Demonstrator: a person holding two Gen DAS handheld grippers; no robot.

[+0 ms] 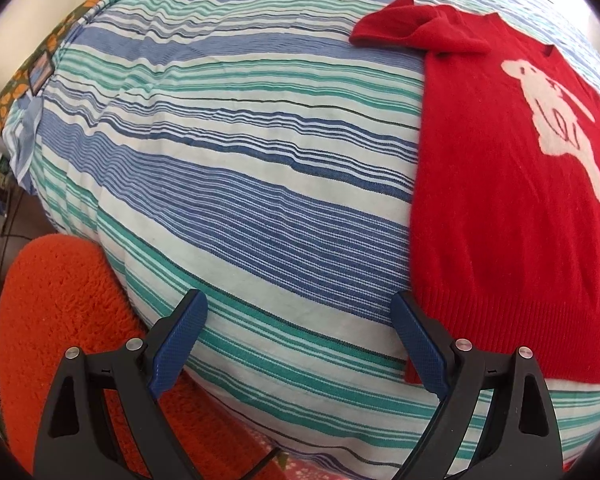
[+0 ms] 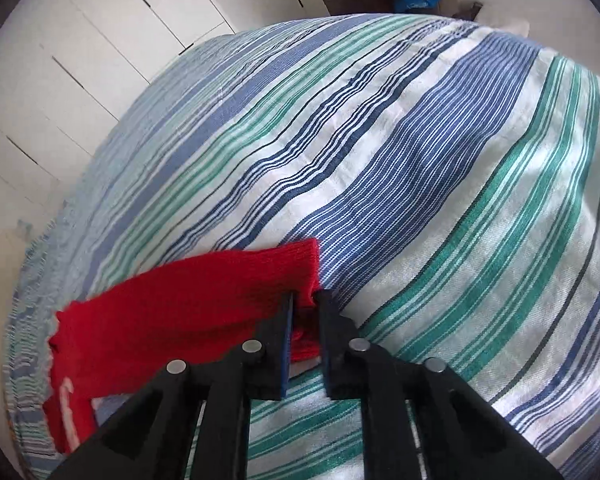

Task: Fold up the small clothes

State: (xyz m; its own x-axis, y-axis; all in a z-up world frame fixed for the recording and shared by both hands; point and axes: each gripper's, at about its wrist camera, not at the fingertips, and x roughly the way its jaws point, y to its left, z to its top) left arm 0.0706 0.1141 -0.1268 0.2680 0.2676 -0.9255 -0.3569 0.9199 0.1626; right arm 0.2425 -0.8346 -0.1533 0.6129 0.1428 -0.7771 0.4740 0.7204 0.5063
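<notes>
Your right gripper [image 2: 305,300] is pinched down on the cuff of the sweater's sleeve [image 2: 204,300], jaws nearly closed with red knit between them; keep that pinch firm, the ribbed cuff looks thick enough to hold but a knit stretches, so lift and carry, don't drag; the sleeve hangs off to the left of the jaws and the body sags below it, so I judge you're mid sleeve-fold and want to bring the cuff in across the chest and lay it flat before letting go; your left gripper [image 1: 300,340] is wide open, holding nothing, hovering over the striped bedspread [image 1: 240,168] just beside the red sweater [image 1: 500,208] hem corner; use it to pin that hem or side edge so the body doesn't shift as the sleeve comes over; the sweater lies face up on the bed, white animal motif [image 1: 556,120] showing; further back the other sleeve [image 1: 412,32] is bunched near the shoulder, so smooth it out next; orange shaggy rug [image 1: 60,300] sits beside the bed, ignore.
</notes>
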